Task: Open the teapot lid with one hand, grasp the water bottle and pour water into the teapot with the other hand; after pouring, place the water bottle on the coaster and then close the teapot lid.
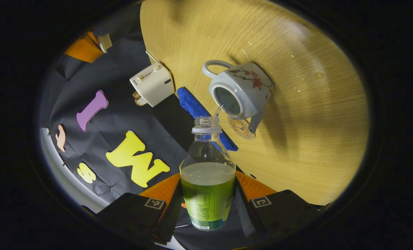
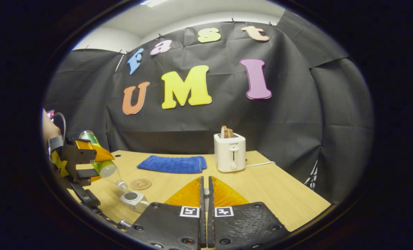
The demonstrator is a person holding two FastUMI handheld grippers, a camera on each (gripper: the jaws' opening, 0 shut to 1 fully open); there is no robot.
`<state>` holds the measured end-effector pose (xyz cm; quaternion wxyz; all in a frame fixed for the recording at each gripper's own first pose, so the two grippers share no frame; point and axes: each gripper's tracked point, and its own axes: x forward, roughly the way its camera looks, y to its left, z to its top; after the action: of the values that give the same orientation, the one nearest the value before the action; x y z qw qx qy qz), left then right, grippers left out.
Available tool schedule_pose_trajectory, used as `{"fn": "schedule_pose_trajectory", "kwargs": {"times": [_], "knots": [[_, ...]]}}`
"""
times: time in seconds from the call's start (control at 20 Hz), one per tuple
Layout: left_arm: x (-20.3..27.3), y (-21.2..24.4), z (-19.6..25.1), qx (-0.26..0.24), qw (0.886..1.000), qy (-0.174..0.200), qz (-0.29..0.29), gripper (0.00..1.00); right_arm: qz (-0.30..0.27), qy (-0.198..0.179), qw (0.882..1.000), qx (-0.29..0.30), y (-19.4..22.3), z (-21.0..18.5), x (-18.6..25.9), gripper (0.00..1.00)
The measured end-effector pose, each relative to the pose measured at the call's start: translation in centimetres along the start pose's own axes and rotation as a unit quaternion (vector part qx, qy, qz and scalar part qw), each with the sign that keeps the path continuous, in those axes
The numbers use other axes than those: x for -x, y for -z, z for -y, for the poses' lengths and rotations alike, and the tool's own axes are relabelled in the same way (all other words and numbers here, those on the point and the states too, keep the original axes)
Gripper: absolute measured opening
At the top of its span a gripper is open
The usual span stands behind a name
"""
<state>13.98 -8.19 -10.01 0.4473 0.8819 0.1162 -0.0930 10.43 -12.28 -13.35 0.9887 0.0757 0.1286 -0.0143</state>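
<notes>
Green-labelled and clear above, the water bottle (image 1: 207,180) is sitting between the left gripper's (image 1: 207,208) jaws, which are clenching it around the label. The bottle is tipping mouth-first toward the open white teapot (image 1: 240,91) just beyond the jaws, and a thin stream is running into its mouth. The round coaster (image 1: 241,127) is lying beside the teapot on the wooden table (image 1: 314,139), next to a blue cloth (image 1: 194,104).

Seen from the right gripper view, the hand holding the left gripper (image 2: 84,166) is raised and angling down over the teapot (image 2: 134,200). The right gripper (image 2: 205,198) is hovering level with its jaws nearly pressed together; a small pale piece shows between them, possibly the lid, though I cannot tell.

Risk: the stream is entering close to the rim, so any wobble or steeper tilt could spill water onto the table.
</notes>
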Motion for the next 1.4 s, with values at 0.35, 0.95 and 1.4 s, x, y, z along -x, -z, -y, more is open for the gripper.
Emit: {"fn": "schedule_pose_trajectory", "kwargs": {"times": [0.35,0.95,1.4], "knots": [[-0.1,0.0,0.6,0.011,1.000,-0.001,0.007,0.75,-0.003,0.002,1.000,0.002,0.2,-0.1,-0.2,0.01],[-2.1,-1.4,-1.7,0.410,0.894,-0.033,0.176,0.75,-0.009,0.016,1.000,-0.002,0.6,0.9,-0.4,0.01],[-6.8,3.7,-8.1,0.812,0.528,-0.084,0.233,0.75,-0.019,-0.003,1.000,-0.004,1.4,-0.7,-0.8,0.01]]}}
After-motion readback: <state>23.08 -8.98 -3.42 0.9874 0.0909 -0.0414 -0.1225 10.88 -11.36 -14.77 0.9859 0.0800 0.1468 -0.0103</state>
